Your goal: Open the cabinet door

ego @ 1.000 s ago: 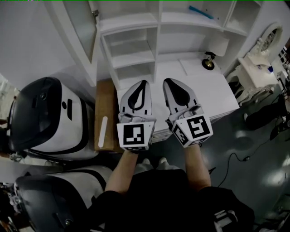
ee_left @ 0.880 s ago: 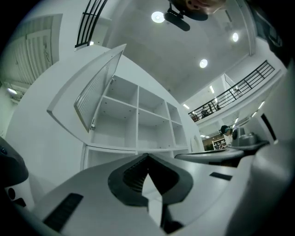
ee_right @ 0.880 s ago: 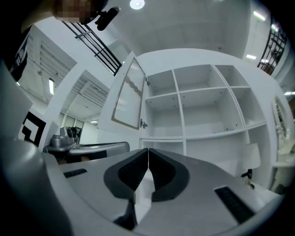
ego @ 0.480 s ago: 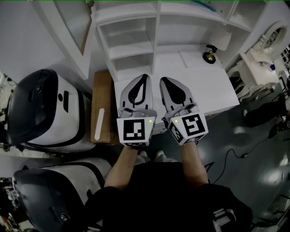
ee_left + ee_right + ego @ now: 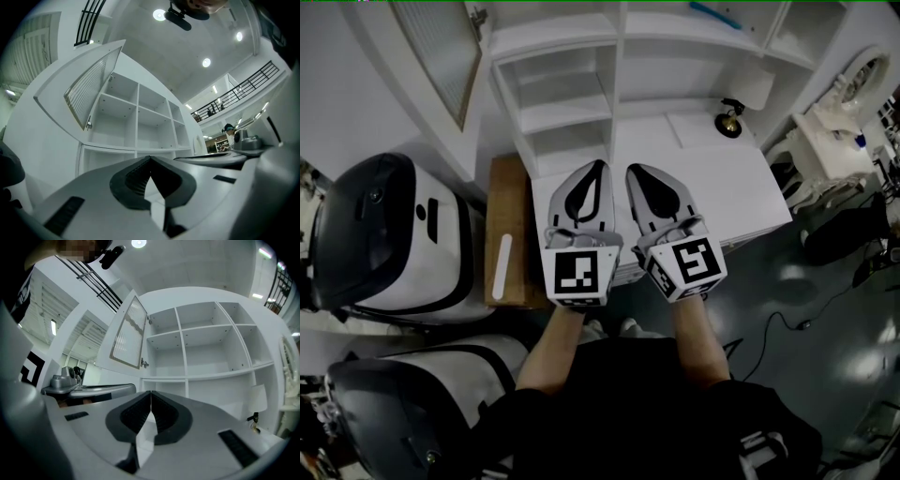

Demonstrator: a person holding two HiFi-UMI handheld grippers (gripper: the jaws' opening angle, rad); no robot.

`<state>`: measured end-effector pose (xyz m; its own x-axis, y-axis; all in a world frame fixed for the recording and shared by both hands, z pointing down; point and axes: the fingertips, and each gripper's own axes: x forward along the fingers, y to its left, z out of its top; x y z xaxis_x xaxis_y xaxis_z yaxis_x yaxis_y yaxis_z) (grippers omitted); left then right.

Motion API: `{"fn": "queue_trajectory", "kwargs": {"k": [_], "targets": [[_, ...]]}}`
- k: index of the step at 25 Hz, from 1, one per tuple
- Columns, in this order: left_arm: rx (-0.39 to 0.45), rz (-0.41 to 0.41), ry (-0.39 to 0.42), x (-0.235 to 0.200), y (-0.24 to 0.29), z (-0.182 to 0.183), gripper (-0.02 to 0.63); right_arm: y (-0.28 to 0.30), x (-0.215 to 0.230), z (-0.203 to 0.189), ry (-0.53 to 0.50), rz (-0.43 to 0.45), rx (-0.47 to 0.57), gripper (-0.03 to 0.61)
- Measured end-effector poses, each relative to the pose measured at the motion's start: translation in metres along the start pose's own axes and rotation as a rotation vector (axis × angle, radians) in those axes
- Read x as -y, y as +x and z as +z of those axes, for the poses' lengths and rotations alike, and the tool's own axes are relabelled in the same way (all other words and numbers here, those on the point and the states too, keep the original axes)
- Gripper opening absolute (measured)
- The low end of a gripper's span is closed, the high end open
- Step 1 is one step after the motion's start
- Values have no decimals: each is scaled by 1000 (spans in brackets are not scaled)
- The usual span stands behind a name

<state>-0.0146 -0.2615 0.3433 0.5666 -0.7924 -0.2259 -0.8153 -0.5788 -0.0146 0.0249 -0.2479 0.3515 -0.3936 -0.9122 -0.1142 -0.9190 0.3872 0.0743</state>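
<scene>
The white cabinet (image 5: 581, 84) stands behind the desk with its shelves bare. Its ribbed-glass door (image 5: 431, 47) is swung open to the left, hinged at the cabinet's upper left corner. In the left gripper view the door (image 5: 91, 89) hangs out from the shelves (image 5: 136, 117). The right gripper view shows the door (image 5: 129, 333) beside the open compartments (image 5: 201, 343). My left gripper (image 5: 596, 167) and right gripper (image 5: 633, 171) hover side by side over the desk, short of the cabinet and pointing at it. Both are shut with nothing between the jaws, tips meeting in the left (image 5: 150, 158) and right (image 5: 151, 392) gripper views.
A white desk (image 5: 722, 178) lies under the grippers, with a small black and brass lamp (image 5: 729, 120) at its back right. A brown wooden stand (image 5: 508, 216) is on the left, beside two large black-and-white machines (image 5: 384, 234). A white ornate dresser (image 5: 834, 141) stands at the right, a cable (image 5: 787, 323) on the floor.
Both grippers have sunk slightly and stay shut and empty. The head view has shifted, so more of the open door shows at the upper left.
</scene>
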Motion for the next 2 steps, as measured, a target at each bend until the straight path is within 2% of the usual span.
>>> {"fn": "queue_trajectory", "kwargs": {"k": [2], "targets": [[-5, -9, 9, 1, 3, 0, 11, 3, 2, 1, -4, 4, 4, 21]]}}
